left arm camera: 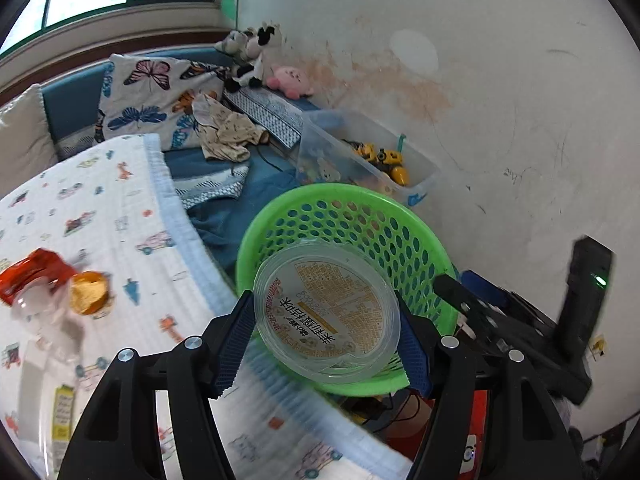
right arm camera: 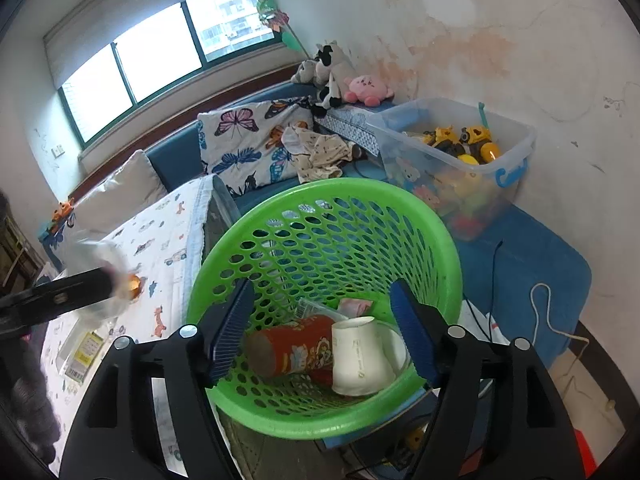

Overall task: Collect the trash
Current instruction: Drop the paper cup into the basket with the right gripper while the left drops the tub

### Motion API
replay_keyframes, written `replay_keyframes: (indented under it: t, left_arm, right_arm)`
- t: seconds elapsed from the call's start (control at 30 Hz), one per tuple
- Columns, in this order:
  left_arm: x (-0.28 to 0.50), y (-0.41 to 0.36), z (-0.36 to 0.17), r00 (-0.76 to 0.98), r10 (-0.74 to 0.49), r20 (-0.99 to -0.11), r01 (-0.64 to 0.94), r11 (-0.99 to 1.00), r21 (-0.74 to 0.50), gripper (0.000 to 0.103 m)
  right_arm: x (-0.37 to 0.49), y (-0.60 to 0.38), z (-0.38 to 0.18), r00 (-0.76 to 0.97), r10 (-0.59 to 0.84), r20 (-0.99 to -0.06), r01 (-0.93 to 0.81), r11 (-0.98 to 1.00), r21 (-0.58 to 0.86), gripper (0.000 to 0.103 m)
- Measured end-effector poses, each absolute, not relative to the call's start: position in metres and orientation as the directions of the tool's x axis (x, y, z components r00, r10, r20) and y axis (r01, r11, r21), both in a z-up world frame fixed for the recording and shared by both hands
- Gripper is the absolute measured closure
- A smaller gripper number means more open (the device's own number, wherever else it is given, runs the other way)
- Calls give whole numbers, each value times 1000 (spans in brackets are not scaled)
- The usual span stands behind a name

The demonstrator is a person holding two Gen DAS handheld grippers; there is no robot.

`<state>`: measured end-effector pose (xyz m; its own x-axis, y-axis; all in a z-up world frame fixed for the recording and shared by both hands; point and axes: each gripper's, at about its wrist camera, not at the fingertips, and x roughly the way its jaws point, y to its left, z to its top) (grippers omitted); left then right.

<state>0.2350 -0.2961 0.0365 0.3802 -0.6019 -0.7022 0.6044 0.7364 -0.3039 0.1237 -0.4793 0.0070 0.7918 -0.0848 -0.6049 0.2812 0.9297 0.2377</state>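
Two blue-padded grippers face one green perforated basket [right arm camera: 328, 240], the largest of the task's things, round with a smooth rim and walls full of oval holes. In the right wrist view it sits straight ahead of and below the right gripper [right arm camera: 323, 330], whose fingers are spread with nothing pinched; their jaws have just been opening. Down past those fingertips, on the basket floor, lie a red printed paper cup [right arm camera: 292, 350] on its side, a white paper cup [right arm camera: 358, 356] tipped beside it and touching it, and crumpled wrappers [right arm camera: 344, 307] behind them.

Between the left gripper's [left arm camera: 327, 326] fingers is a clear round plastic lid [left arm camera: 326, 312] with an orange and white printed label; both pads press on its rim, and it hangs over the basket's near edge. Left of those fingers, on the car-print sheet [left arm camera: 120, 208], lie a blurred red wrapper [left arm camera: 34, 276] and a gold foil ball [left arm camera: 89, 292]
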Motion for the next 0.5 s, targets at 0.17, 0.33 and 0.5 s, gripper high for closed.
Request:
replay_keyframes:
  t: [0.17,0.33,0.5]
  left_arm:
    - [247,-326,26,345,-592,-729,612,731,-303,39]
    - [257,-348,15,322,-588,-742,619,724,-304,39]
    - [261,-355,9,297,-602,-741,621,711,-329,38]
  right_arm:
    - [110,-482,13,805,-86,-587,285,924,256,30]
    - [97,-483,15,811,-90,-578,289,921,262,30]
    - [89,-486,16,815,-84,-573,291,915,281,30]
